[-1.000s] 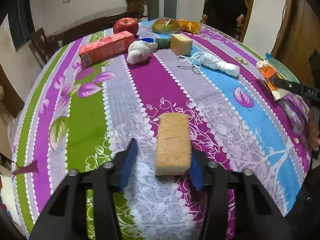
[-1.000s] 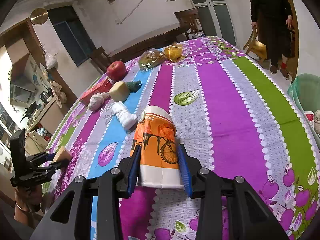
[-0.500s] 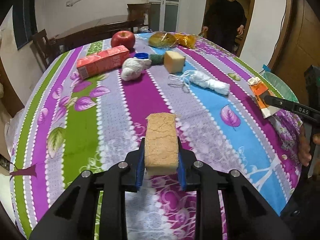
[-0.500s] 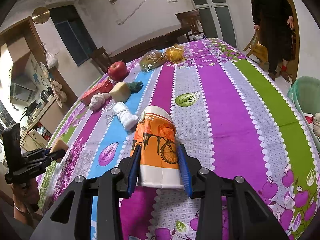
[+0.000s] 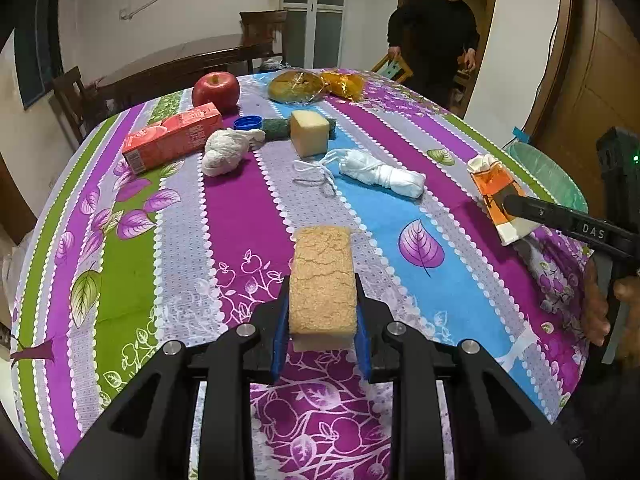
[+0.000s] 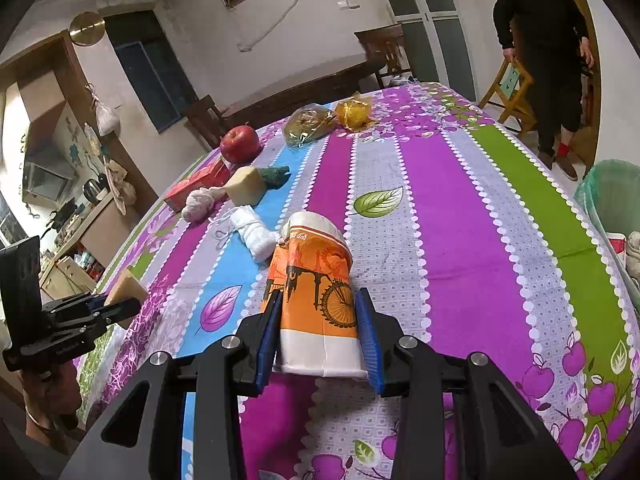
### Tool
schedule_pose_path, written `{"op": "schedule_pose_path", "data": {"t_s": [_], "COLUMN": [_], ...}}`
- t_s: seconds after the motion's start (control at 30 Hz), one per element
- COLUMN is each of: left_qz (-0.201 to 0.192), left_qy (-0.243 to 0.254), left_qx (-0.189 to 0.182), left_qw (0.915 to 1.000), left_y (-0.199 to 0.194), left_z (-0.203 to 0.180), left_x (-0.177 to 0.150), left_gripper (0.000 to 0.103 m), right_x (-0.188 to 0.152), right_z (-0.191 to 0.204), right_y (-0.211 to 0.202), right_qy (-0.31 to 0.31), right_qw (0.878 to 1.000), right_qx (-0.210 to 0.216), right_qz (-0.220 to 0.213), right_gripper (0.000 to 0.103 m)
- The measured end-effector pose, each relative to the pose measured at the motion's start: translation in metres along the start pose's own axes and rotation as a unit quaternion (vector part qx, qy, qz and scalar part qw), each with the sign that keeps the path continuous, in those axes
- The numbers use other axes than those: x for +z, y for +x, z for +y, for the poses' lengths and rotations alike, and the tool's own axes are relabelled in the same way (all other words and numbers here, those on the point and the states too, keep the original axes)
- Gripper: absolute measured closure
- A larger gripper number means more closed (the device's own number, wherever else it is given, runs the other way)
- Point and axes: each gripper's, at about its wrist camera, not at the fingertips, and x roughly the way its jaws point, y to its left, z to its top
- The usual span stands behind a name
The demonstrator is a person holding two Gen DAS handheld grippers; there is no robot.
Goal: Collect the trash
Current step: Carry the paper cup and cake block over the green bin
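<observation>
At lower centre of each wrist view, the left gripper [image 5: 322, 332] clamps a tan rectangular sponge [image 5: 322, 284] and the right gripper [image 6: 320, 336] a crushed orange paper cup [image 6: 316, 292] — both grabbed, neither binned. Farther up the table, a white knotted rag [image 5: 380, 174], red juice carton [image 5: 172, 140] and cloth ball [image 5: 224, 152] remain; the green-lined bin [image 6: 612, 200] waits at right.

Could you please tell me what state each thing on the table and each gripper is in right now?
Left gripper: shut on sponge.
Sponge: held, lifted.
Right gripper: shut on paper cup.
Paper cup: squashed, on its side.
Juice carton: lying flat.
Apple: whole.
Bin: lined, open.
</observation>
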Motion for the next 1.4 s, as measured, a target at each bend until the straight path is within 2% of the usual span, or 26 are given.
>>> {"op": "schedule_pose_path", "data": {"t_s": [0.33, 0.43, 0.57, 0.73, 1.1, 1.4], "left_qz": [-0.005, -0.006, -0.017, -0.016, -0.013, -0.027], "left_qy": [0.005, 0.004, 0.006, 0.005, 0.035, 0.077], "left_qx": [-0.016, -0.008, 0.007, 0.004, -0.009, -0.029], "left_qw": [0.9998, 0.9999, 0.9998, 0.9999, 0.9993, 0.9963], "left_y": [0.002, 0.007, 0.009, 0.015, 0.019, 0.022], "left_z": [-0.020, -0.026, -0.034, -0.043, -0.076, -0.130], "left_x": [0.013, 0.024, 0.038, 0.045, 0.056, 0.086], "left_gripper": [0.078, 0.078, 0.078, 0.078, 0.078, 0.078], "right_x": [0.000, 0.002, 0.002, 0.003, 0.007, 0.015], "right_z": [-0.001, -0.006, -0.009, -0.014, -0.026, -0.054], "right_y": [-0.002, -0.003, -0.010, -0.026, -0.070, -0.115], "right_qy": [0.000, 0.013, 0.012, 0.004, -0.005, 0.007], "right_qw": [1.000, 1.000, 1.000, 1.000, 0.999, 0.998], "right_qx": [0.008, 0.018, 0.007, -0.015, -0.034, -0.053], "right_qz": [0.001, 0.006, 0.013, 0.010, -0.006, -0.026], "right_gripper": [0.065, 0.065, 0.065, 0.065, 0.065, 0.065]}}
